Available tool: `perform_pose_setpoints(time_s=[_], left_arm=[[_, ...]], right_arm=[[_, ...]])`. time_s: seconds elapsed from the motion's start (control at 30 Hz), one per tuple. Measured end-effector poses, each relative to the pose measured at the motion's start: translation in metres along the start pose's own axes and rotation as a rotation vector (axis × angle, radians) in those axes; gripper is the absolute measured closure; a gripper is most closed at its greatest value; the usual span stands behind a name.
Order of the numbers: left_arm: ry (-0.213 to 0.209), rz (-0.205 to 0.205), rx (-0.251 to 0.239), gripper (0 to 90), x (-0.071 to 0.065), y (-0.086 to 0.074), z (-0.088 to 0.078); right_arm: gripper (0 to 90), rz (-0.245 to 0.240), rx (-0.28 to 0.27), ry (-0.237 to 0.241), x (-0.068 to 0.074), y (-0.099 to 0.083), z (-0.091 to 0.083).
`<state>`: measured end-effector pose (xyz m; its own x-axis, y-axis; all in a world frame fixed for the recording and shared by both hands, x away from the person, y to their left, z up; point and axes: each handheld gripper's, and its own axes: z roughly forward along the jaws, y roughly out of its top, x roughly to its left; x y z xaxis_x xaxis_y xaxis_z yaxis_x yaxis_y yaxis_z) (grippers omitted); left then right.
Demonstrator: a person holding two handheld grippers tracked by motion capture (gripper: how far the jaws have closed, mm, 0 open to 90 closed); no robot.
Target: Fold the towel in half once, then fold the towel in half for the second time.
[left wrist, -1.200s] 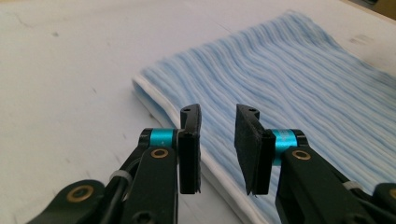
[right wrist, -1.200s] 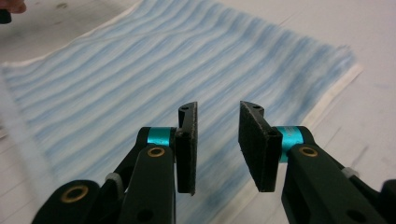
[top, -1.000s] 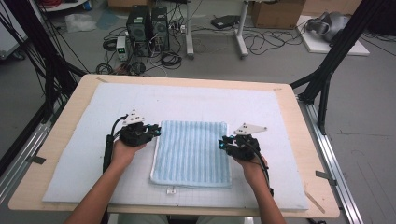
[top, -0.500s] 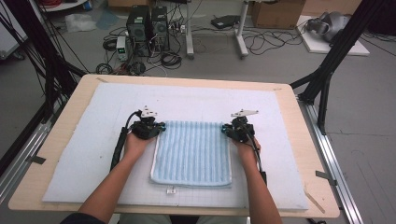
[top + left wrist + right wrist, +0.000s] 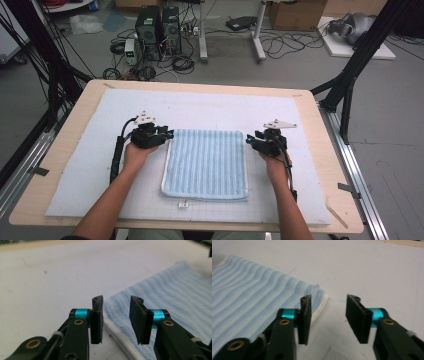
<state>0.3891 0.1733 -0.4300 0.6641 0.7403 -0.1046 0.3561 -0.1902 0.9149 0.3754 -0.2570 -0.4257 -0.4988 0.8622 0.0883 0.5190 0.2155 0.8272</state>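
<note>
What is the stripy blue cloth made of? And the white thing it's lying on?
The blue cloth looks like soft woven cotton towelling: ribbed light and darker blue stripes, a fuzzy matte surface and a stitched white hem along its edges. The white mat under it seems to be felt or thin foam, though it is hard to tell which: dull, slightly speckled, no shine. The table beneath looks like pale wood board.

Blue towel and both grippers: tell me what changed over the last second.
Both grippers slid up along the towel's side edges to its far corners, then backed slightly outward. The left gripper and right gripper have just been opening; their jaws now stand apart, nothing pinched, each beside a far corner of the blue towel. The towel stayed folded flat in the same spot on the white mat.
</note>
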Motion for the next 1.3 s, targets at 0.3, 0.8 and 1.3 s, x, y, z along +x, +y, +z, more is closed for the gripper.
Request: perform_pose_setpoints(time_s=[0.3, 0.8, 1.3], left_arm=[[-0.039, -0.048, -0.108, 34.2, -0.004, -0.008, -0.028], [-0.036, -0.070, -0.113, 18.8, -0.005, -0.014, -0.041], [0.002, -0.080, -0.097, 18.9, -0.004, -0.017, -0.036]], right_arm=[[21.3, 0.038, -0.055, 0.033, -0.002, -0.016, -0.042], [11.5, -0.064, -0.098, 0.015, 0.001, -0.024, -0.056], [11.4, -0.074, -0.077, 0.022, 0.005, -0.024, -0.053]])
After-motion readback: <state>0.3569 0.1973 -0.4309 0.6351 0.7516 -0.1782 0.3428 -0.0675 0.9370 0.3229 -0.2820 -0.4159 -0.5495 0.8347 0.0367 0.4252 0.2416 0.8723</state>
